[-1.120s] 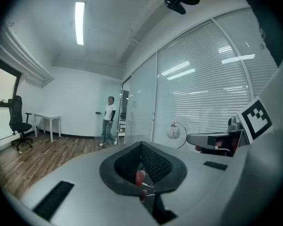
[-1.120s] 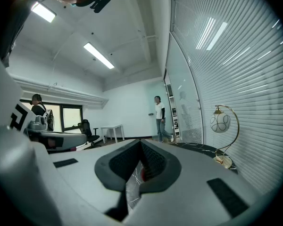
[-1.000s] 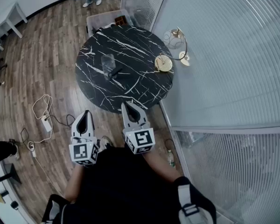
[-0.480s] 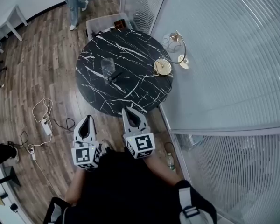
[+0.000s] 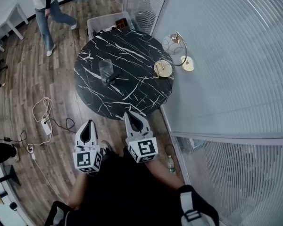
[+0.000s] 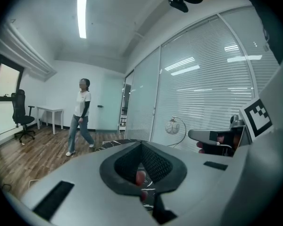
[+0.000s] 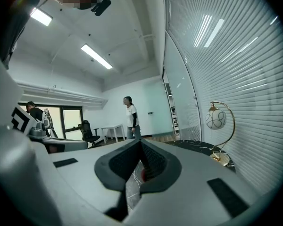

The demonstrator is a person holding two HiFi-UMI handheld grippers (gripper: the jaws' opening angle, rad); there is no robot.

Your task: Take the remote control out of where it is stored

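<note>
A round black marble table (image 5: 132,86) stands ahead of me. On its left half sits a small clear holder (image 5: 105,68) with a dark remote control (image 5: 113,77) at its near side; whether the remote rests inside it is too small to tell. My left gripper (image 5: 88,123) and right gripper (image 5: 131,113) are held close to my body, short of the table's near edge, both shut and empty. The left gripper view shows that gripper's jaws (image 6: 141,147) meeting. In the right gripper view the right gripper (image 7: 140,146) is likewise shut.
A gold arc lamp (image 5: 164,68) with a round globe stands at the table's right edge. A glass wall with blinds (image 5: 226,79) runs along the right. A person (image 5: 45,8) walks at the far left. Behind the table is a plastic bin (image 5: 106,20); cables (image 5: 45,117) lie on the floor.
The person in the background has walked left across the room. Both grippers have stayed shut and shifted only slightly lower in the head view.
</note>
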